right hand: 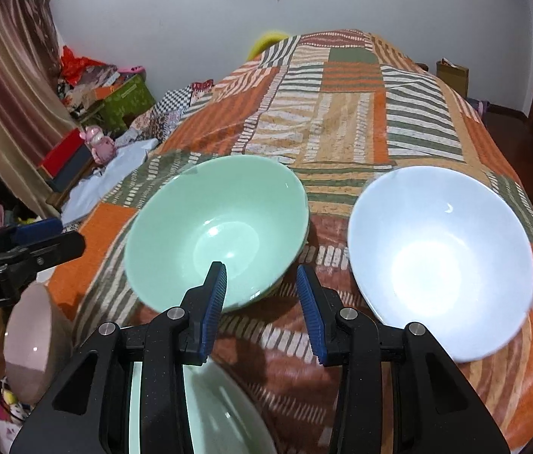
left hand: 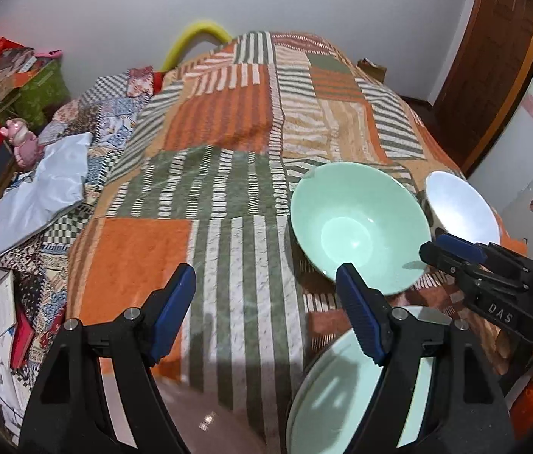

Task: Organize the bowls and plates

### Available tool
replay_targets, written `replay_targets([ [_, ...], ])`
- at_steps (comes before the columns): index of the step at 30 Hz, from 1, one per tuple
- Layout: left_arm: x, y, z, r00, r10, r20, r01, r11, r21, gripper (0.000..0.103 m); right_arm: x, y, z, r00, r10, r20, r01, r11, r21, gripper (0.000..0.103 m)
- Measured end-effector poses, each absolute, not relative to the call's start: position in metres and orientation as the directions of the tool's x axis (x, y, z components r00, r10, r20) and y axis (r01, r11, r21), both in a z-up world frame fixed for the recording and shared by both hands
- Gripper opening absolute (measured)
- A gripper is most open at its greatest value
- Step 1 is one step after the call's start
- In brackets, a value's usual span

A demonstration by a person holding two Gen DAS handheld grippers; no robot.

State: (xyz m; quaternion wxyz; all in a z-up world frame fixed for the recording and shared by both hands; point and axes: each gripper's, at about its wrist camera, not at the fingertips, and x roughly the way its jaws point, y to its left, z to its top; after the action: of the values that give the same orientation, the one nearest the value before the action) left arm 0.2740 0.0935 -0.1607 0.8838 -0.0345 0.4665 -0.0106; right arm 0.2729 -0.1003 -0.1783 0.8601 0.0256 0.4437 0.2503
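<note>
A green bowl (left hand: 357,223) (right hand: 217,234) sits on the patchwork bedspread (left hand: 228,196). A white bowl (left hand: 463,208) (right hand: 440,257) sits to its right. A second green dish (left hand: 342,389) (right hand: 213,408) lies near the front edge, under both grippers. A pink bowl (right hand: 31,340) shows at the left of the right wrist view. My left gripper (left hand: 266,310) is open and empty, left of the green bowl. My right gripper (right hand: 260,302) is open and empty, just in front of the green bowl's near rim; it also shows in the left wrist view (left hand: 451,249).
Pillows and a pale blue cloth (left hand: 39,196) lie at the bed's left side. Boxes, a pink toy (left hand: 20,143) and clutter stand left of the bed. A wooden door (left hand: 489,75) is at the right. A paper bag (right hand: 451,75) stands beyond the bed.
</note>
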Motion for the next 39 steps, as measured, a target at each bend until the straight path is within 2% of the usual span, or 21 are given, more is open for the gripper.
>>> replay_targets([
  [11,0.316,0.088,-0.196,0.492,-0.074,-0.867,0.011,0.997,-0.078,0.076,0.291,-0.086,-0.188,0.428,0.432,-0.794,-0.439,0.867,0.236,0.035],
  [15,0.323,0.086,-0.207,0.466,-0.094,-0.88,0.026,0.995,-0.093,0.074,0.296,-0.082,-0.188,0.411,0.452,-0.792,-0.47,0.849,0.24,0.029],
  [17,0.325,0.086,-0.211,0.458,-0.105,-0.883,0.026,0.994,-0.105,0.064,0.299,-0.079,-0.188,0.379,0.489,-0.786,-0.49,0.826,0.277,0.028],
  [19,0.327,0.088,-0.216,0.445,-0.099,-0.89,0.008,0.994,-0.106,0.047,0.3,-0.075,-0.188,0.348,0.519,-0.78,-0.511,0.803,0.306,0.028],
  [22,0.328,0.092,-0.22,0.432,-0.101,-0.896,-0.009,0.993,-0.116,0.033,0.3,-0.071,-0.187,0.341,0.522,-0.781,-0.521,0.797,0.305,0.028],
  [23,0.328,0.093,-0.221,0.433,-0.102,-0.896,-0.013,0.993,-0.119,0.032,0.3,-0.072,-0.187,0.338,0.522,-0.783,-0.51,0.801,0.314,0.028],
  [27,0.326,0.096,-0.22,0.446,-0.104,-0.889,-0.014,0.992,-0.122,0.03,0.306,-0.076,-0.185,0.374,0.486,-0.79,-0.464,0.835,0.295,0.028],
  [39,0.324,0.081,-0.216,0.465,-0.091,-0.881,0.033,0.996,-0.085,0.029,0.312,-0.062,-0.191,0.354,0.474,-0.806,-0.496,0.826,0.268,0.025],
])
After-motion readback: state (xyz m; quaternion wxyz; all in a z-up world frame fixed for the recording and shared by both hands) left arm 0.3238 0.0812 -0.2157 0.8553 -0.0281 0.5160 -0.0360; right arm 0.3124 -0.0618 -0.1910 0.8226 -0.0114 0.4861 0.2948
